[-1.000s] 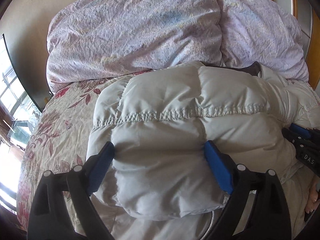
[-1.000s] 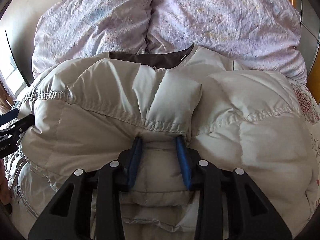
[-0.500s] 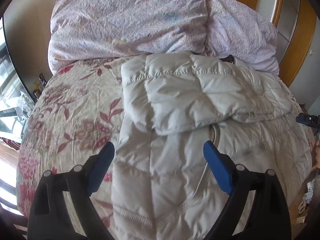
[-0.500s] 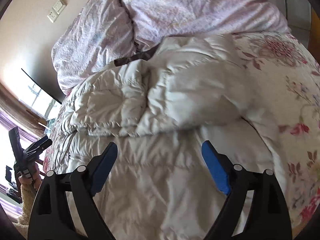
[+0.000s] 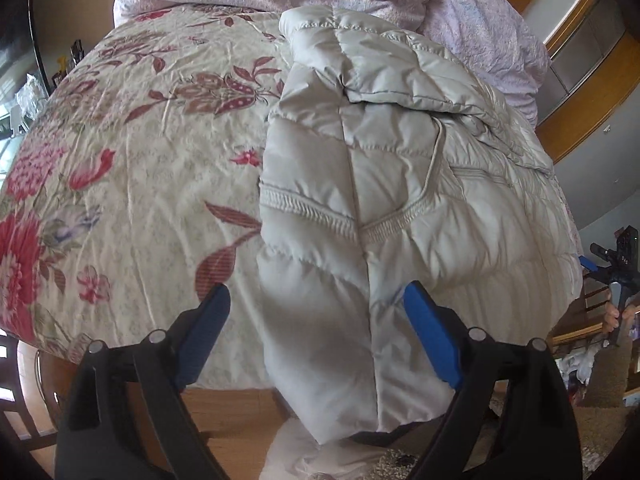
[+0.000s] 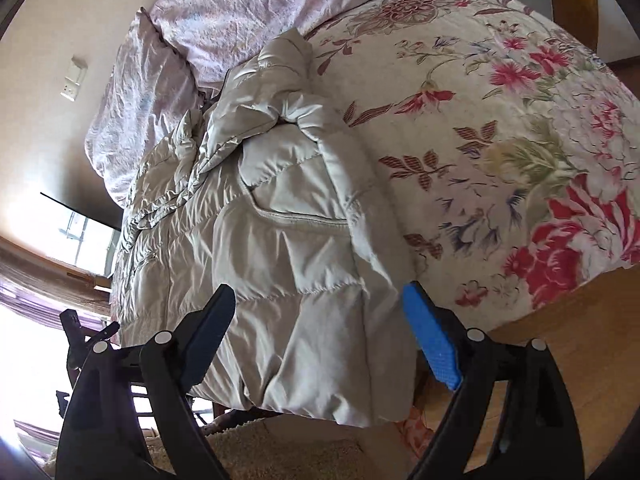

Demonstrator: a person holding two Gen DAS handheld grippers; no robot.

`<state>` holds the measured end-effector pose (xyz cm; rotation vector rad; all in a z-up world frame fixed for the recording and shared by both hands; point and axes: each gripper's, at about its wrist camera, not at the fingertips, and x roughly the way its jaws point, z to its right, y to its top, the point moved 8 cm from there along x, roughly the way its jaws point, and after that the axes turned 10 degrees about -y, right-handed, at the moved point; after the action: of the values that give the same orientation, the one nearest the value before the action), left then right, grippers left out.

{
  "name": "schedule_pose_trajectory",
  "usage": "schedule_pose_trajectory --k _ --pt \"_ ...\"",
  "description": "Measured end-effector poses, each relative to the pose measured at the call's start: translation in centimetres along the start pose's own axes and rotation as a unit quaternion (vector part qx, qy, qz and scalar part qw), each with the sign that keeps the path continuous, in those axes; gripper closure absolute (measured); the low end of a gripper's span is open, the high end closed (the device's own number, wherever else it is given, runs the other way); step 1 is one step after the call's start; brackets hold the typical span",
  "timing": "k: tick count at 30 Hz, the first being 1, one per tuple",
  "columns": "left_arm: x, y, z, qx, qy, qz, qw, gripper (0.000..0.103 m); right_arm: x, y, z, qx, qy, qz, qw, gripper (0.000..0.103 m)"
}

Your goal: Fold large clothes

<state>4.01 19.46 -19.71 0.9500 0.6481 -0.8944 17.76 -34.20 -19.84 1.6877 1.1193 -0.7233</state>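
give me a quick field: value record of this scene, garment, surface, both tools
garment: pale grey quilted down coat, sleeves folded in over the body
position: lengthwise on the bed, hem end hanging over the bed's foot edge
surface: floral bedspread
behind: lilac duvet bunched at the head end
left tool: open, holding nothing, at the hem's left corner
right tool: open, holding nothing, at the hem's right corner
fold state: sleeves in, bottom-to-top fold not yet done

You released the coat [image 5: 392, 184]; both claws, left [image 5: 320, 336] and right [image 6: 320, 336], now open, withdrawn to its hanging hem.
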Motion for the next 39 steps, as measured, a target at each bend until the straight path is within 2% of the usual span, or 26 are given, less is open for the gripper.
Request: schedule_pose_trajectory --k 4,9,16,21,23,27,30,36,39 --pt "0.6 -1.1 0.6 0.003 -0.018 -0.014 0.9997 0.022 -0.6 -0.5 1.7 0.020 0.008 0.013 1.000 0.015" --pt "0.8 -1.3 0.8 0.005 -0.025 -0.010 0.9996 0.025 1.4 -2.0 1.5 0.023 0.044 -0.037 0.998 0.016" --pt "0.3 -2.0 0.7 -0.004 -0.036 -0.006 0.9993 0.029 1.6 -3.4 1.8 0.031 0.086 -0.054 0.994 0.016" --pt "0.2 -2.3 0.7 -0.016 -0.046 -0.004 0.9988 0.033 2.0 -4.3 0.5 0.018 0.117 -0.071 0.990 0.020" --pt "0.1 -2.5 0.7 -0.026 -0.058 -0.003 0.9979 0.036 2.1 -4.4 0.2 0.017 0.124 -0.074 0.989 0.020" --pt "-0.4 -3.1 0.4 -0.050 -0.093 0.002 0.9944 0.037 2.1 -4.6 -0.2 0.025 0.167 -0.080 0.982 0.020" --pt "-0.6 -3.7 0.6 -0.053 -0.101 0.000 0.9935 0.038 2.3 -4.7 -0.1 0.039 0.185 -0.082 0.979 0.020" --pt "-0.4 -4.1 1.0 -0.057 -0.099 -0.008 0.9934 0.038 2.3 -4.8 -0.6 0.031 0.176 -0.086 0.980 0.020" --pt "0.1 -4.0 1.2 -0.060 -0.094 -0.015 0.9937 0.054 2.5 -4.9 -1.5 0.017 0.180 -0.091 0.979 0.025"
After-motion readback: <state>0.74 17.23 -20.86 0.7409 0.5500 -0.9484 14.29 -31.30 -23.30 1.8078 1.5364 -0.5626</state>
